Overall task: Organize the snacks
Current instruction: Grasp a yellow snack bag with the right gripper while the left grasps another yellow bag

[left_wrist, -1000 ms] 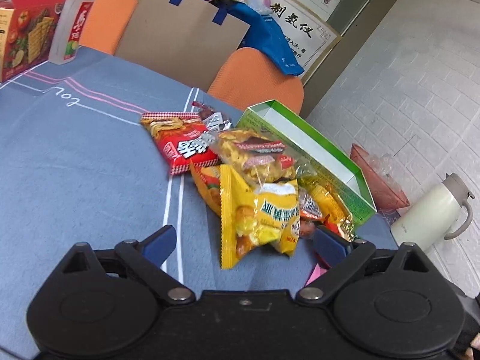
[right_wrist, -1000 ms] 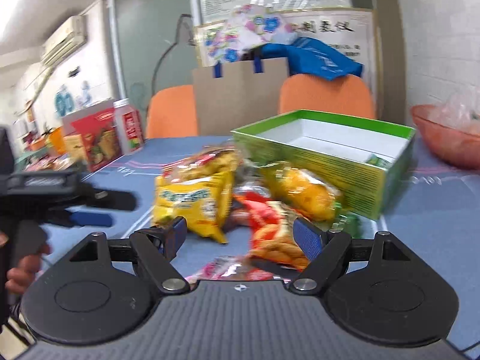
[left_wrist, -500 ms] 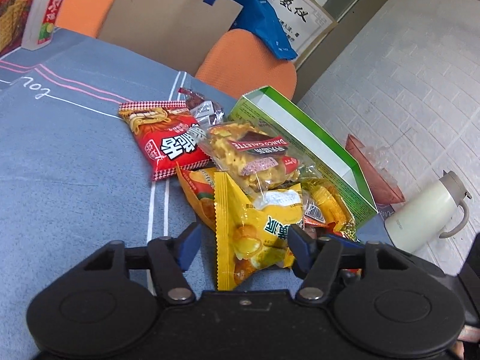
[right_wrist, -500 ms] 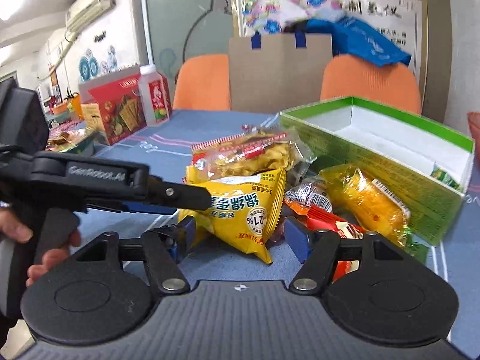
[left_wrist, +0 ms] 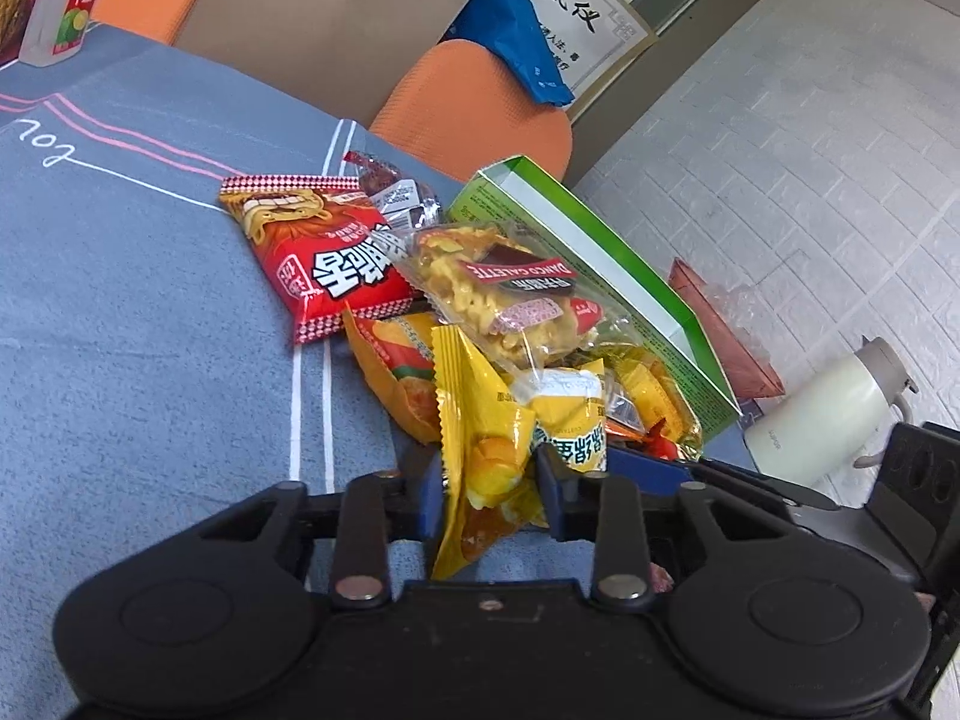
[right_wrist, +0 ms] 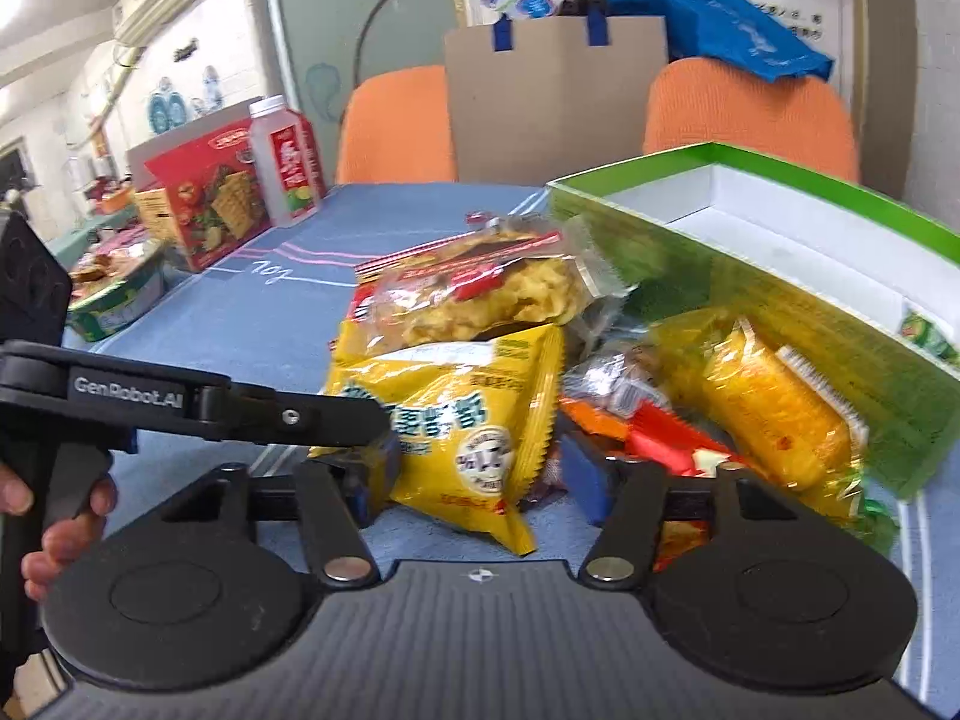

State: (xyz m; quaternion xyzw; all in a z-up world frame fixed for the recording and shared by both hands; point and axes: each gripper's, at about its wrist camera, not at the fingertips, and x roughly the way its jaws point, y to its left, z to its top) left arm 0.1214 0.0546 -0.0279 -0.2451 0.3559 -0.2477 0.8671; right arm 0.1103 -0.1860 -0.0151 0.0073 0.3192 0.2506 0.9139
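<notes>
Snacks [left_wrist: 498, 300] beside green box [right_wrist: 780, 276]

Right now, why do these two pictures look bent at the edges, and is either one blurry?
Left wrist view: wide fisheye lens, so the wall bricks and blue tablecloth curve; the yellow snack bag between the left gripper fingers is sharp. Right wrist view: same bending, dark corners, bright glare at upper left; the green box and nearby packets are smeared, probably by motion.

Snack packets [left_wrist: 480, 324] lie heaped on the table [left_wrist: 132, 324] beside the box [left_wrist: 606, 276].
</notes>
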